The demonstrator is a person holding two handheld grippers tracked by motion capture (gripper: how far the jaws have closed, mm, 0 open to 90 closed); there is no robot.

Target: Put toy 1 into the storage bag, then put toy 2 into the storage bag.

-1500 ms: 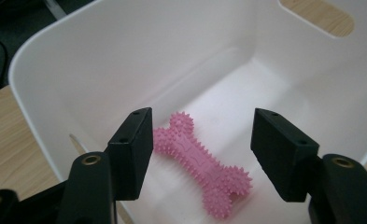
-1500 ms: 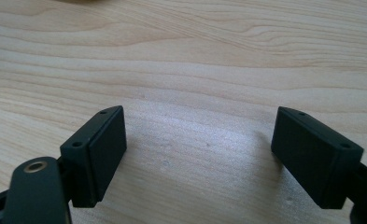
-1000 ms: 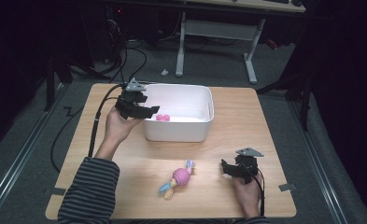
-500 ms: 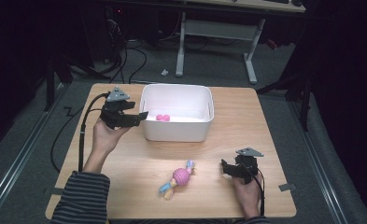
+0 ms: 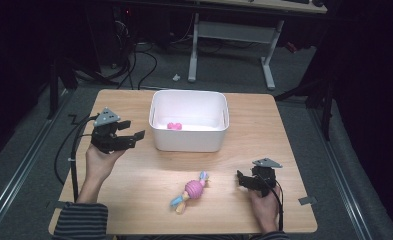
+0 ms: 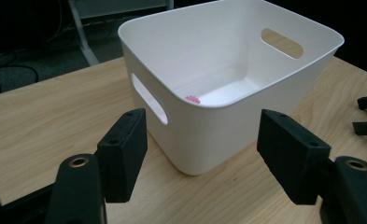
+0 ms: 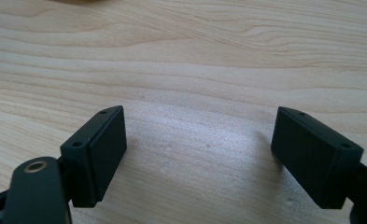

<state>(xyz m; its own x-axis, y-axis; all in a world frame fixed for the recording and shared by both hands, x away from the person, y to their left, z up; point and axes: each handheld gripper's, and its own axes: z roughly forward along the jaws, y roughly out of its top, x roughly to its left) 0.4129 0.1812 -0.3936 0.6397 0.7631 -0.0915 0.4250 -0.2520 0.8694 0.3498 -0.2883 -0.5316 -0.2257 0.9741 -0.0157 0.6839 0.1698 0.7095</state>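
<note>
1. The white bin (image 5: 189, 127) stands on the wooden table (image 5: 134, 180), on the far half of the tabletop, and serves as the landmark here.
2. It is a rounded rectangle; in the high view its long axis runs from side to side across the table, with its open top facing up.
3. A slot handle is cut into each short end wall, as the left gripper view (image 6: 148, 98) shows.
4. A small pink thing (image 5: 174, 126) lies on the floor inside the bin, toward its left half.
5. The left gripper (image 5: 134, 136) is held just left of the bin, near its left short wall and apart from it. Its jaws point toward that wall, have just been opening, stand apart, and hold nothing.
6. A pink ball toy (image 5: 191, 191) lies on the table in front of the bin, well apart from it. Its long axis runs diagonally, the blue-and-yellow end toward the person's left and the other end toward the bin.
7. The right gripper (image 5: 240, 179) rests on the table in front of the bin's right corner, near the toy's right side. Its jaws are spread over bare wood in the right gripper view (image 7: 195, 158), with nothing between them.
</note>
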